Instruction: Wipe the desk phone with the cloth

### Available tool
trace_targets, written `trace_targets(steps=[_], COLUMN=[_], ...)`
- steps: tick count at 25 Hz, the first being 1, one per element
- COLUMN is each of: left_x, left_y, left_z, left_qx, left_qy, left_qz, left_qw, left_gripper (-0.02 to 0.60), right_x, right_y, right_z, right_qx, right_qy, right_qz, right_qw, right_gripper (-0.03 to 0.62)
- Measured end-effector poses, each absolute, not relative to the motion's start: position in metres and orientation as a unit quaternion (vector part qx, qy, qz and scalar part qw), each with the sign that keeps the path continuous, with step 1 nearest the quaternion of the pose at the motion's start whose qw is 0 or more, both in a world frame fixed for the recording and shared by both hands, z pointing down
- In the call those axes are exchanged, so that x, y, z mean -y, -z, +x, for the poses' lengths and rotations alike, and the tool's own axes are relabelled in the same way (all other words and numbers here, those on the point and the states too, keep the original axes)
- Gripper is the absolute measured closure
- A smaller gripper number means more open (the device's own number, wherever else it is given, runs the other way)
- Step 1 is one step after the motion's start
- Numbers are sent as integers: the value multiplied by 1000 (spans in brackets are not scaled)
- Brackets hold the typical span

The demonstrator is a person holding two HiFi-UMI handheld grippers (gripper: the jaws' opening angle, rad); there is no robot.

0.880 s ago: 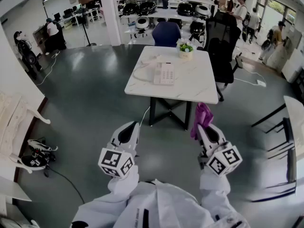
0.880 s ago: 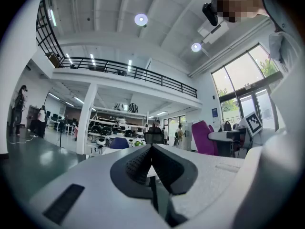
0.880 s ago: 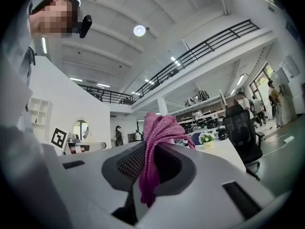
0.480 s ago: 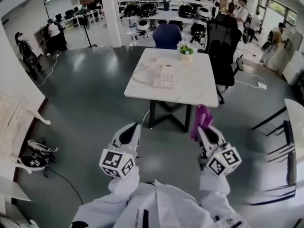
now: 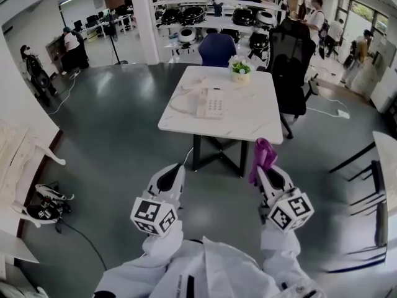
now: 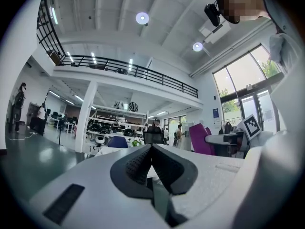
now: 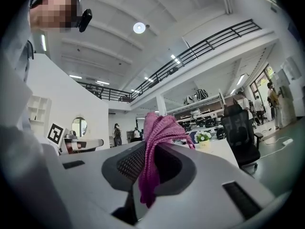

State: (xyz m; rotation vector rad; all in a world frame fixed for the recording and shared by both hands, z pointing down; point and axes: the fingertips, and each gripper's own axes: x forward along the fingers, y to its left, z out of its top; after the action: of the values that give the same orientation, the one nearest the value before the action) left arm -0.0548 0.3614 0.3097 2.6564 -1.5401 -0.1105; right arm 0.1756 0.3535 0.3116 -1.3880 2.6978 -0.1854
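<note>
The white table [image 5: 251, 113] stood well ahead of both grippers, with bare grey floor between and nothing in the way. On it lay 1 desk phone [image 5: 211, 102], its looped cord [image 5: 178, 98] to the left, and 1 potted plant [image 5: 240, 69] near the far edge. 1 blue chair [image 5: 217, 47] stood behind the table and 1 black chair [image 5: 290, 61] at its right. The left gripper [image 6: 151, 149] had its jaws pressed together on nothing. The right gripper [image 7: 151, 151] pinched 1 purple cloth [image 7: 159, 128], which stuck up past its jaws.

White sleeves [image 5: 162, 246], white tongs [image 5: 169, 172] [image 5: 269, 176], black-and-white marker cubes [image 5: 153, 216] [image 5: 289, 211]
</note>
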Motion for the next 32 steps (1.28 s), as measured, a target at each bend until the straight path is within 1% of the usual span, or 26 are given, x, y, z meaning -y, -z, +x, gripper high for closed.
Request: trace_targets(steps=[14,32], left_x=[-329,-172], left_y=[-330,-349], left_z=[-55,-73], left_qx=[516,490], left_qy=[23,35], left_qz=[855,867], left_qw=[49,80], left_gripper=[583,583], right_x=[-310,-169], right_y=[-332,-347], right_z=[176,153], right_qx=[-889,-875], right_qy=[76,92], right_qz=[-448,-474], right_qw=[47,34], right_gripper=[556,556])
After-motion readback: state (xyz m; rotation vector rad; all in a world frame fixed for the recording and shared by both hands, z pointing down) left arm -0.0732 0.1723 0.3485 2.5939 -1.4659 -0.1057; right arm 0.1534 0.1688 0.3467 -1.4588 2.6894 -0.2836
